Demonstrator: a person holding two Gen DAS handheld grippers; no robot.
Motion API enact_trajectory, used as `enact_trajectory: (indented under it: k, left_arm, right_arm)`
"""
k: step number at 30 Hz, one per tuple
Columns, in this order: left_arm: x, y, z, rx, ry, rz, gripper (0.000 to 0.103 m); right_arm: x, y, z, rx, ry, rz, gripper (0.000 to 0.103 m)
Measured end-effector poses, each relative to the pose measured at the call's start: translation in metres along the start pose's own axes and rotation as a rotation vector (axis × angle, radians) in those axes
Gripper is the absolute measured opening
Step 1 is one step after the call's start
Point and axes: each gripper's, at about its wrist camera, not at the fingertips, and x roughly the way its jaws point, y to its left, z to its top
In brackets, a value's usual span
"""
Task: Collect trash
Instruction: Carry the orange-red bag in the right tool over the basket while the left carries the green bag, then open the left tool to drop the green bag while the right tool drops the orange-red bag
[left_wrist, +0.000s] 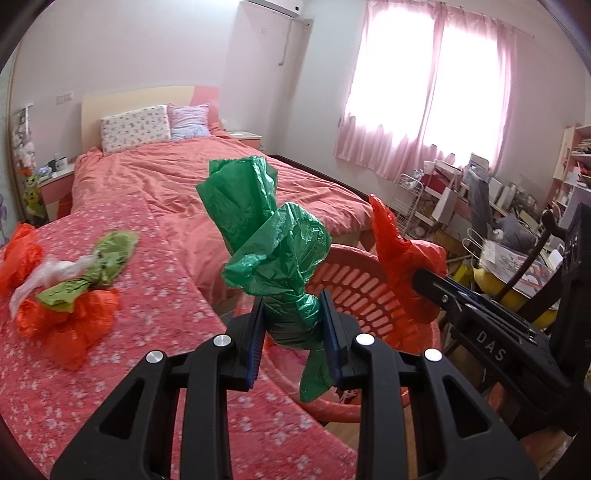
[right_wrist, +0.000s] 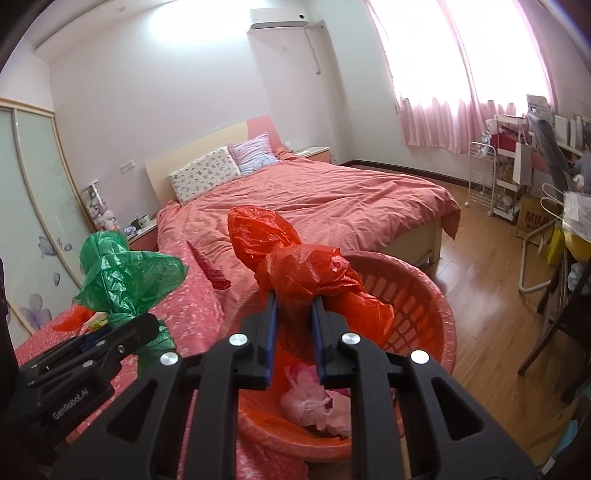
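**Clerk:** Trash, item one: green bag (left_wrist: 273, 236), knotted, held upright above the near edge of the flowered table (left_wrist: 110, 369), just left of the red basket (right_wrist: 424, 295). Item two: red bag (right_wrist: 306, 269), held over the basket's near rim. Item three: a loose heap of red, green and clear bags (left_wrist: 70, 295) lying on the table to the far left. Item four: a pale pink bag (right_wrist: 314, 398) already lying in the basket.

**Checker:** Risks noted?

**Clerk:** Two, both judgements. The green bag was not yet over the basket; let go there, it would likely drop on the table edge or the floor. Thin film is slippery, so a pinch on the twisted neck could slide free during the carry. The two grippers also sat close together and could knock each other.

**Checker:** Grippers?

**Clerk:** Left gripper (left_wrist: 293, 332): narrowly parted, both blue pads pressed against the green bag's bunched neck, with a tail of film hanging below. Right gripper (right_wrist: 293, 325): narrowly parted too, pinching the red bag at its tips; the bag's bulk stood beyond and above the fingers.

**Checker:** Remaining?

**Clerk:** Both held bags undelivered; the table heap uncollected.
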Motion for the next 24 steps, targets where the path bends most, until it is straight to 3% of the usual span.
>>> enact_trajectory:
  k: [21, 24]
  left_arm:
    - [0.037, -0.028, 0.000, 0.027, 0.045, -0.057, 0.030]
    - [0.038, -0.025, -0.001, 0.020, 0.047, -0.046, 0.044]
  right_arm:
    - [0.019, -0.032, -0.001, 0.090, 0.013, -0.013, 0.021]
    - [0.021, -0.033, 0.000, 0.102, 0.016, -0.007, 0.025]
